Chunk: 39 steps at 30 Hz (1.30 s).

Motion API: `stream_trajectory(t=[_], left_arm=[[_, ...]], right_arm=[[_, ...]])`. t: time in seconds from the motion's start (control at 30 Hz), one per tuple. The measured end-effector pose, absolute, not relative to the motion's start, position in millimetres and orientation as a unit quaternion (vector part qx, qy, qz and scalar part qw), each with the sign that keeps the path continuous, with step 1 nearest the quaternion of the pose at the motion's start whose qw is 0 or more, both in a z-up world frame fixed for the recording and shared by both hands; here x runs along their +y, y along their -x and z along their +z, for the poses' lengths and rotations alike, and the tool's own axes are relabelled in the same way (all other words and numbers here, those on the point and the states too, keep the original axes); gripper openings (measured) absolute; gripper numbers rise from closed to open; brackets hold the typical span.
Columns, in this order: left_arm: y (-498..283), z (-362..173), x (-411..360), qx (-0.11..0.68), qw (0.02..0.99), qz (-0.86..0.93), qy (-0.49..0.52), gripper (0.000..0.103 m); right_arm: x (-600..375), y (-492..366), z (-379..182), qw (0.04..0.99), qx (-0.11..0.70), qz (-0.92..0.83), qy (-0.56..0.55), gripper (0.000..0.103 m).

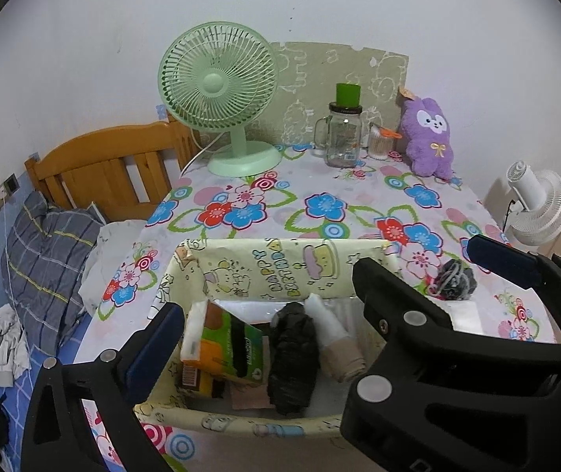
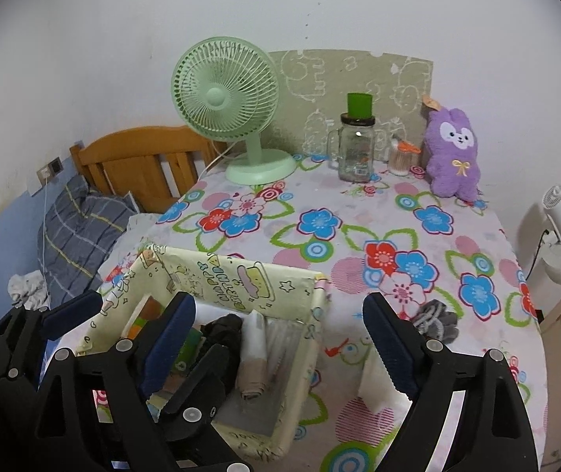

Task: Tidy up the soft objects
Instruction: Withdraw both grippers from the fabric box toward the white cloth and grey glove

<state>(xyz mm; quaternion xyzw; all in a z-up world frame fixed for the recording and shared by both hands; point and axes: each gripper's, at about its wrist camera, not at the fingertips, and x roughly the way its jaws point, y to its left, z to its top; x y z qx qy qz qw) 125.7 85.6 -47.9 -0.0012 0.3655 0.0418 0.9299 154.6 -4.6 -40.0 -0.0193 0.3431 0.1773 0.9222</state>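
Bedding (image 1: 48, 251), a plaid pillow among it, was seen at the far left, below a wooden headboard (image 1: 103, 165). Over the near left of the floral table (image 1: 319, 212) the left gripper (image 1: 268, 295) was held above the box (image 1: 264, 263), jaws spread wide and nothing between them. Inside the box a tissue pack (image 1: 217, 342), a black roll (image 1: 292, 354) and a white-and-beige roll (image 1: 339, 338) were seen lying side by side.

Right of the box, the right gripper (image 2: 280, 330) was likewise held wide open and empty, its left finger over the box's right part and its right finger over the bare cloth. Near that right finger's tip, on the cloth, a grey ball (image 2: 435, 320), apparently balled socks or yarn, was seen, and just beside the finger a flat white piece (image 2: 374, 389), whose nature could not be told. Both lay outside the box.

The grey ball was judged light, soft and easily squashed, unlikely to slip; it would best be taken across its middle, jaws closed until the bulk is compressed, so that no loose strand alone is pinched. The white piece, being flat, was judged harder to lift and best caught at an edge.

At the back, a green fan (image 2: 225, 98), a jar (image 2: 355, 149) and a purple plush (image 2: 453, 153) were left standing.
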Motion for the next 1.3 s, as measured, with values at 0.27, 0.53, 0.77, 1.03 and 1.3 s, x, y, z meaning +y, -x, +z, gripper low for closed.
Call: stream_trajectory(t=[0.27, 0.53, 0.77, 1.03, 1.3], left_arm=[[-114, -36, 66, 0.352, 0.936, 0.029, -0.005, 0.103], [-103, -24, 44, 0.335, 0.942, 0.019, -0.015, 0.103], [-97, -19, 23, 0.333, 0.943, 0.001, -0.017, 0.103], [-91, -20, -1, 0.334, 0.942, -0.022, -0.018, 0.103], [-86, -22, -26, 0.340, 0.939, -0.013, -0.038, 0.103]], right_arm=[[-27, -139, -28, 0.933, 0.322, 0.163, 0.013, 0.094], [-52, -126, -17, 0.940, 0.307, 0.151, -0.003, 0.101], [-75, -114, -8, 0.947, 0.293, 0.132, 0.003, 0.103], [-98, -104, -5, 0.953, 0.282, 0.109, 0.020, 0.103], [-123, -96, -7, 0.958, 0.275, 0.081, 0.030, 0.103]])
